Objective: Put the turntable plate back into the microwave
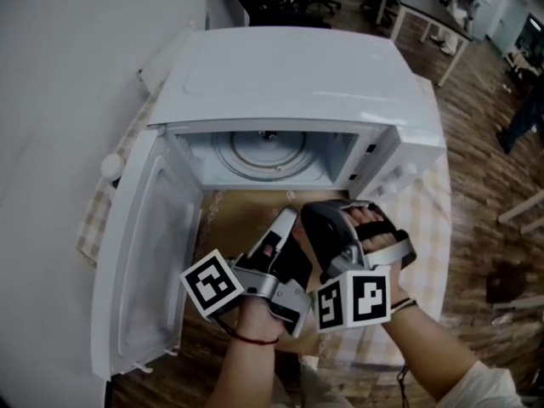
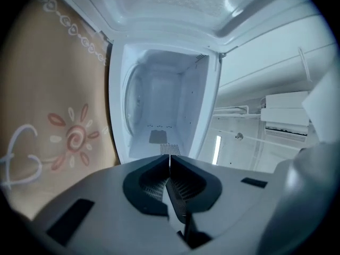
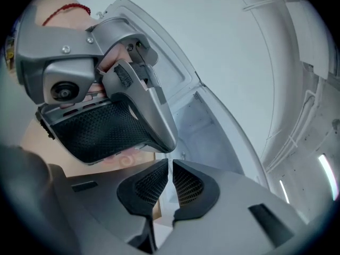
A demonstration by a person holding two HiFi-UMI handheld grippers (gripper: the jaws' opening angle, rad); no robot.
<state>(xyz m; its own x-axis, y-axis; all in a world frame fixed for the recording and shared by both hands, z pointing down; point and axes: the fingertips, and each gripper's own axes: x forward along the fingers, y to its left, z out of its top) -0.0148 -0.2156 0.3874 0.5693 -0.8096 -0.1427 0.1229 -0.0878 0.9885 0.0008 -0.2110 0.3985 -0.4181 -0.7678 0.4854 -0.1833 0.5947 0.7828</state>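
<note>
Fingers [image 2: 152,185] together, outside microwave [image 1: 289,75] opening

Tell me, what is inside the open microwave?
The round turntable plate lies on the floor of the microwave. From the head view, the microwave itself covers the back part of the plate.

The bench [image 1: 435,257] is covered by a pale checked cloth [image 1: 100,215], seen along its left and right edges. A white microwave [image 1: 289,75] is stood toward the far edge, and a tan patterned mat [image 1: 242,215] is laid before it, toward the near edge.
</note>
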